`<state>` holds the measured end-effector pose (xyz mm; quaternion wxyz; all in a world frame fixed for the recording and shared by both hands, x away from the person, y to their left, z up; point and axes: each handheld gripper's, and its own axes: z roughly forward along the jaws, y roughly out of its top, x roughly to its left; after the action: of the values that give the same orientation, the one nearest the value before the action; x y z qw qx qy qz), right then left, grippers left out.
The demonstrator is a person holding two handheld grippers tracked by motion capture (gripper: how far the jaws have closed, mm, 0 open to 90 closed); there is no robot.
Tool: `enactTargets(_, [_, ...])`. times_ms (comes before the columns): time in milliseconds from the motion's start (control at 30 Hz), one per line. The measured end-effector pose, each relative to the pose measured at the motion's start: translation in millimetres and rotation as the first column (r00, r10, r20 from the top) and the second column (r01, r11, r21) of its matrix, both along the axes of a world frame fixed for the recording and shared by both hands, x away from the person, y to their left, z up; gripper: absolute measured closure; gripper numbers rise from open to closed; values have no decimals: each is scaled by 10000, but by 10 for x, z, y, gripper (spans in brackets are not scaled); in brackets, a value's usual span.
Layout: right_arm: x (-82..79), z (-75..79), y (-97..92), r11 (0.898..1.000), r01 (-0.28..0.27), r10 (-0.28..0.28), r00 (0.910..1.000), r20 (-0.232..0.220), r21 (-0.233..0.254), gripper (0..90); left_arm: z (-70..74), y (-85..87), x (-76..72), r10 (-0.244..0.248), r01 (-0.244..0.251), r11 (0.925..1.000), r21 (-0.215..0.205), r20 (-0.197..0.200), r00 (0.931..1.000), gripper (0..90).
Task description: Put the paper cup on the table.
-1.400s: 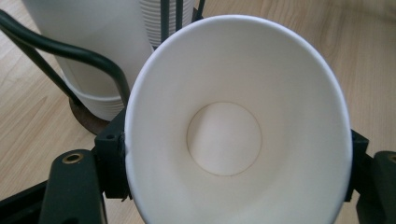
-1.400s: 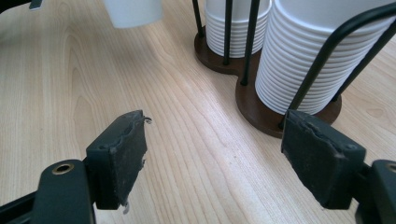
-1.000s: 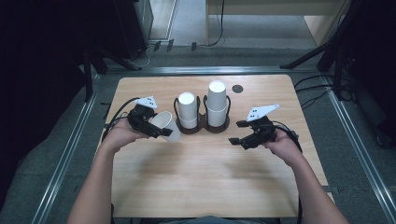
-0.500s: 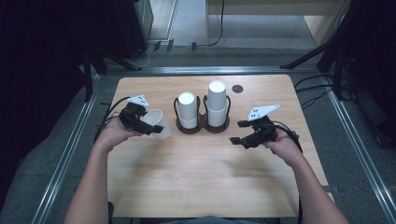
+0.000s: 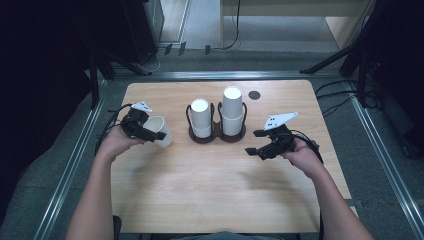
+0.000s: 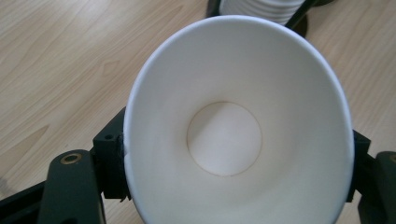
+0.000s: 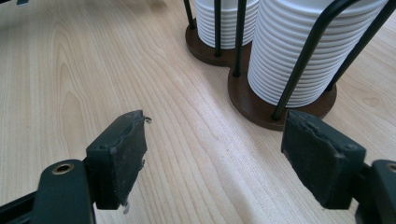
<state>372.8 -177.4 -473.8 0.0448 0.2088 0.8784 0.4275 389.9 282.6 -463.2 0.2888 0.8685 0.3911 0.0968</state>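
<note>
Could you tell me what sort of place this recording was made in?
Probably a lab or test workstation: a bare wooden table framed by metal floor rails, cables trailing across the grey floor, and dark equipment stands around it.

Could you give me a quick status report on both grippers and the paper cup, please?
Left gripper shut on paper cup, tipped, left of cup holder. Right gripper open, nothing between its pads. Table in front bare.
</note>
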Motion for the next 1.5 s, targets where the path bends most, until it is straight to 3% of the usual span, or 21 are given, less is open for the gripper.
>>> enactTargets(233, [-5,-12,21,10000,-78,78,9999,-106,18,222,-57,128,51,762,-760,9968,263,-58,9971,227])
enactTargets(500, [-17,-33,63,9997,-258,259,9995,-171,40,222,-124,230,94,1540,-1515,9852,802,-262,9877,213])
enactTargets(900, [-15,-37,63,9997,-245,245,9995,-183,-5,222,-186,226,104,1650,-1627,9818,976,-168,9861,198])
enactTargets(1200, [-11,-32,50,9998,-189,190,9997,-144,36,222,-215,195,117,1617,-1575,9842,806,-489,9856,156])
enactTargets(1500, [-13,-32,54,9998,-207,207,9997,-143,7,222,-169,214,97,1645,-1627,9856,453,-400,9856,129])
